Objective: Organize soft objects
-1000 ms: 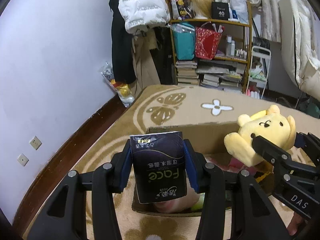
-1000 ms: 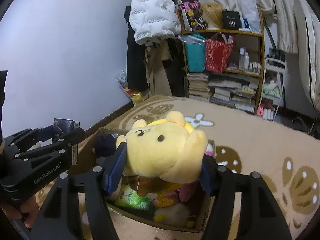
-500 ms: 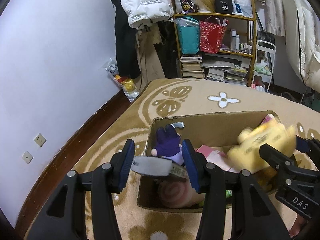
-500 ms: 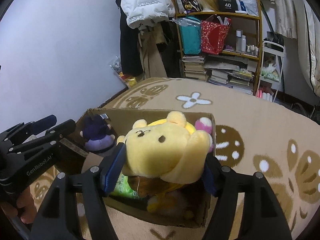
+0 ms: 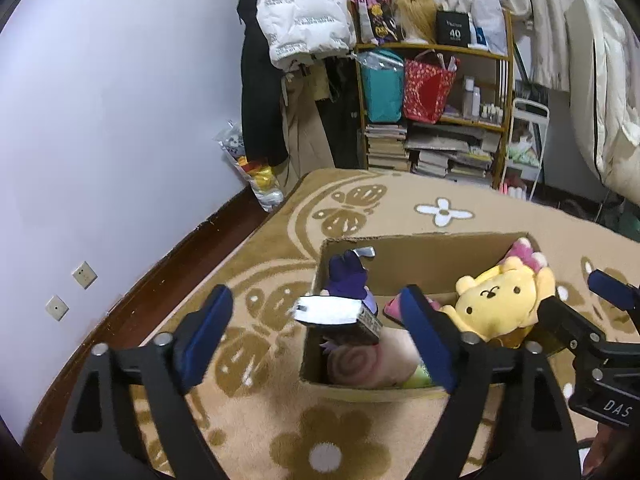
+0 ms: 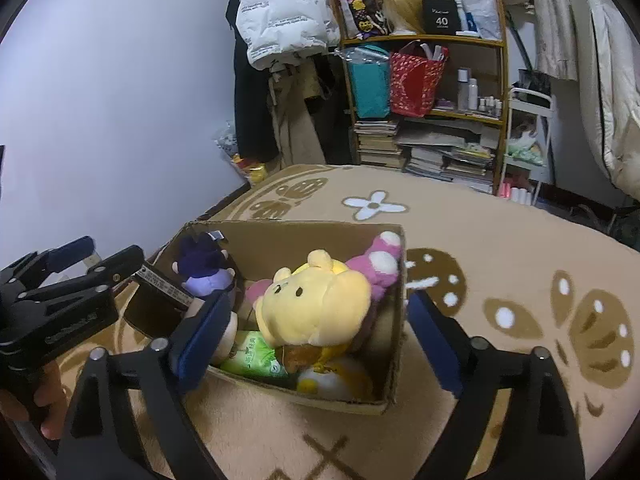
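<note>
Yellow plush is filling the right side of the open brown cardboard box (image 5: 420, 258) in my left wrist view: a soft yellow bear toy (image 5: 498, 304) with dot eyes is lying on its back against the right wall, with a pink plush toy (image 5: 522, 250) poking up behind it. At the box's left end a dark purple plush toy (image 5: 347, 276) is sitting upright. A dark rectangular tissue pack (image 5: 340, 314), its pale edge facing me, is lying tilted at the box's near left rim, over a rolled pink towel (image 5: 360, 364). My left gripper (image 5: 316, 336) is hanging spread wide above that near rim, clamping nothing; the pack is sitting between its blue pads, touching neither. My right gripper (image 5: 576, 304) is showing at the right edge, beside the bear.

In my right wrist view, the bear (image 6: 320, 304) is resting on top of the pile inside the box (image 6: 394, 344), the pink toy (image 6: 378, 266) behind it, a green wrapped packet (image 6: 254, 354) below it and the purple toy (image 6: 204, 266) in the far left corner. My right gripper (image 6: 316, 342) is standing wide apart, its fingers straddling the box's near end, holding nothing. My left gripper (image 6: 96, 258) is reaching in from the left, just beside the tissue pack (image 6: 164, 286) at the box's left wall.
</note>
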Motion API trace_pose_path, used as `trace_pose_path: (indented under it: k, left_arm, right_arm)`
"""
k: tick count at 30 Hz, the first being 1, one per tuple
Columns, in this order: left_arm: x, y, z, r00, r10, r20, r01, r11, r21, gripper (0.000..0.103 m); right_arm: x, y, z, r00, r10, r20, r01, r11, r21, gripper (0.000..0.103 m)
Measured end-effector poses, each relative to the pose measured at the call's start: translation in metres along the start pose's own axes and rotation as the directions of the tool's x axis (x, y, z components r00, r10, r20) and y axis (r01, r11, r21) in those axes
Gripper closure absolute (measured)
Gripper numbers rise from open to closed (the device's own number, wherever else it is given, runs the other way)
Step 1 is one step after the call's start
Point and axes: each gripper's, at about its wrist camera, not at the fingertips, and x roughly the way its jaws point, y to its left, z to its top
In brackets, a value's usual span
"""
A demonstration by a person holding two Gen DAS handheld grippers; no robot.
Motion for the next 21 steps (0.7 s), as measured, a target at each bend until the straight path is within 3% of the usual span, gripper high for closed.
trace_pose_path:
  k: [3, 7, 21]
  left_arm:
    - [-0.014, 0.008, 0.000, 0.999, 0.017, 0.031, -0.017, 1.000, -0.018, 0.003]
    - [-0.031, 0.018, 0.001, 0.999, -0.014, 0.048, 0.015, 0.999, -0.037, 0.003]
    - [-0.094, 0.024, -0.018, 0.996, -0.024, 0.085, 0.024, 1.000, 0.001, 0.002]
  right_arm:
    - [-0.012, 0.001, 0.000, 1.000, 0.001, 0.019, -0.002, 1.000, 0.014, 0.000]
    - [-0.028, 0.002, 0.000, 0.999, 0.002, 0.033, -0.002, 1.000, 0.020, 0.000]
    - [-0.084, 0.020, -0.007, 0.994, 0.010, 0.112, -0.010, 1.000, -0.002, 0.000]
